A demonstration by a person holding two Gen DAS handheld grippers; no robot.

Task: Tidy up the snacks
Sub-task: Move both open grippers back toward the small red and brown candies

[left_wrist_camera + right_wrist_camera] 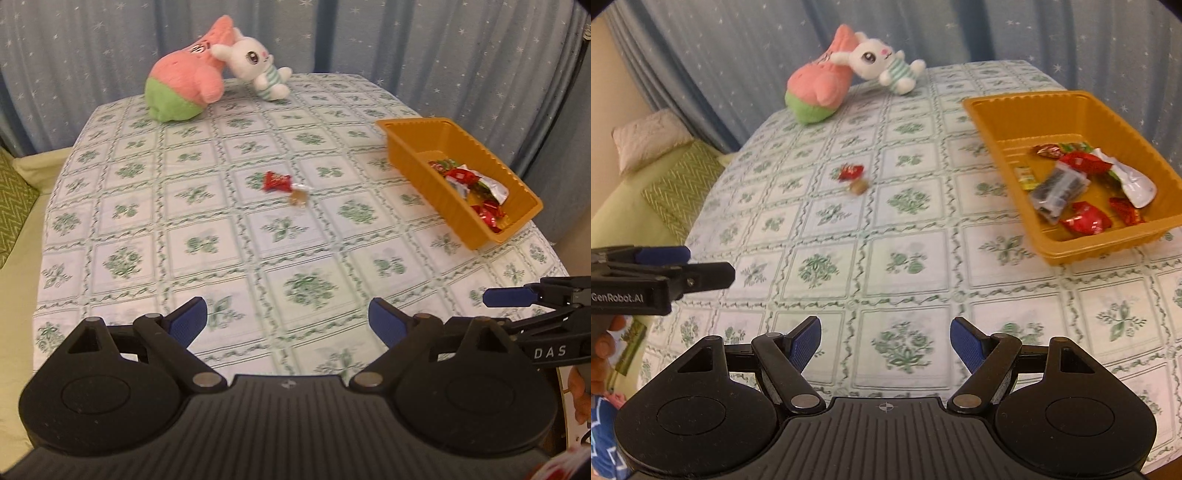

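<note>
The left gripper [286, 321] hovers low over the near edge of the table, its blue-padded fingers spread wide with nothing between them. The right gripper [885, 341] hangs just beside it, fingers likewise parted and empty. Ahead, the green floral tablecloth [905, 266] lies bare across a broad middle stretch. A red-wrapped candy [277, 181] and a small brown sweet [300, 195] touching it sit near the table's centre, well apart from both grippers. The orange plastic tray [1097, 251] rests by the right edge, one corner close to the overhang, with red, silver and dark wrapped snacks [1086, 218] heaped at its near end. A pink-and-green plush [181, 85] and white bunny plush [258, 70] lean together at the far edge against the blue star curtain [443, 44]
</note>
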